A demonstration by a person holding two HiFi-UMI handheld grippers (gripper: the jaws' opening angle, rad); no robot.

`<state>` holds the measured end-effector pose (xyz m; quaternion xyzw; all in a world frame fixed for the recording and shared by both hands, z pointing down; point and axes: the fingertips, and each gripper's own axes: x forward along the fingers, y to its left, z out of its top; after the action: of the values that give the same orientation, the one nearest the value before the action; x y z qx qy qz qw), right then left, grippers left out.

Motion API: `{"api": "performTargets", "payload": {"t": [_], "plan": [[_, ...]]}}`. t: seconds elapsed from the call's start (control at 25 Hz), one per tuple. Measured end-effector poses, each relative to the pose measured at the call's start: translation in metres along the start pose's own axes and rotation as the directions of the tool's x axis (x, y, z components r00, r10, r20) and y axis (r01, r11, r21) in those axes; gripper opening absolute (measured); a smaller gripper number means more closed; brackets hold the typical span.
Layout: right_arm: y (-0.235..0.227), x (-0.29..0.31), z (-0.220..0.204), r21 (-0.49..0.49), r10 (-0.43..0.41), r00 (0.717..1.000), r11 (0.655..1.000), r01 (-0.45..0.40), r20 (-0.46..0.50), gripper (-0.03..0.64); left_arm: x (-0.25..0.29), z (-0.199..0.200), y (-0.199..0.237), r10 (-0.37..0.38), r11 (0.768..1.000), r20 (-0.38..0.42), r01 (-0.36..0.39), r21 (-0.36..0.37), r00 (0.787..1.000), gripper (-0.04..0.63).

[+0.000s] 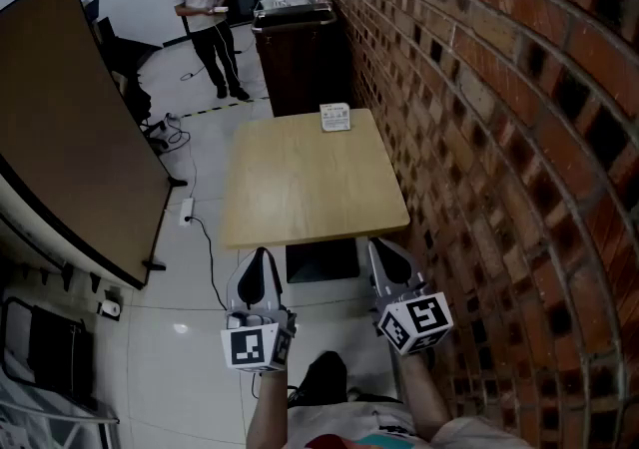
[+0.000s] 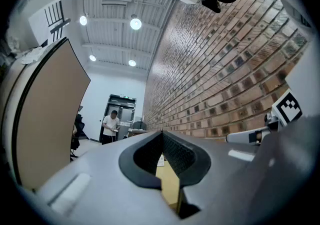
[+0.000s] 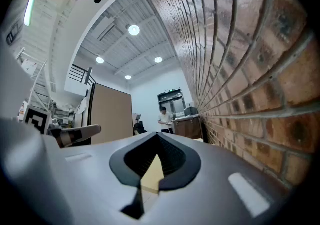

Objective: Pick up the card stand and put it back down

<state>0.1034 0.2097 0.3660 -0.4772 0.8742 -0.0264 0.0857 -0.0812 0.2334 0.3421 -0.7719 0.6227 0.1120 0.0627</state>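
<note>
Nothing of the task is showing as done. The card stand is standing untouched at the far edge of the table, well ahead of both claws and lying a little closer to the right claw's line than to the left's. Reaching, gripping, lifting and setting it back are all, by my reading, waiting to be done.

The left claw and the right claw are hovering side by side just short of the table's near edge, both pointing forward toward the stand. Each is sitting fully closed, tips meeting, with nothing pinched between them; either would be needing to open before any grip.

The head view alone is giving the layout, with the stand far ahead of the claws, the brick wall running along the right claw's outer side, and a person standing well beyond the table. The two gripper views are instead showing the pads pressing together up close, with only a yellow sliver of tabletop peeking through the gap beneath the tips. In the left gripper view a small pale shape in that gap may be the stand, though it is too small to tell; that view is also catching the right claw's marker cube off to its side.
</note>
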Motion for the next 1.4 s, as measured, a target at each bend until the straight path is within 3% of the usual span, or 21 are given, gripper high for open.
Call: {"api": "performTargets", "payload": {"t": [0.24,0.6,0.76,1.04,1.24,1.4], "plan": [[-0.018,0.073,-0.019,-0.003,0.015,0.999,1.000,-0.015,-0.048,0.000,0.072,-0.014,0.037,-0.003,1.000,0.006,0.003,-0.010,1.000,0.003],[-0.087,0.277,-0.004,-0.055,-0.039,0.999,0.998,0.039,-0.015,0.000,0.275,-0.043,0.131,-0.074,0.997,0.025,0.074,-0.004,0.997,0.003],[-0.109,0.333,-0.003,-0.057,-0.063,0.998,0.996,0.062,-0.023,0.000,0.332,-0.053,0.158,-0.093,0.996,0.020,0.093,-0.017,0.996,0.003],[-0.136,0.365,-0.041,-0.026,-0.088,0.990,0.996,0.086,-0.108,0.003,0.368,-0.092,0.181,-0.062,0.996,-0.040,0.060,-0.070,0.997,0.003],[-0.156,0.382,-0.056,-0.007,-0.095,0.985,0.995,0.095,-0.142,0.012,0.378,-0.096,0.187,-0.027,0.998,-0.044,0.024,-0.066,0.999,0.003],[-0.179,0.396,-0.082,0.026,-0.119,0.977,0.992,0.125,-0.177,0.103,0.376,-0.109,0.188,-0.011,0.998,-0.083,0.006,-0.057,0.997,0.003]]}}
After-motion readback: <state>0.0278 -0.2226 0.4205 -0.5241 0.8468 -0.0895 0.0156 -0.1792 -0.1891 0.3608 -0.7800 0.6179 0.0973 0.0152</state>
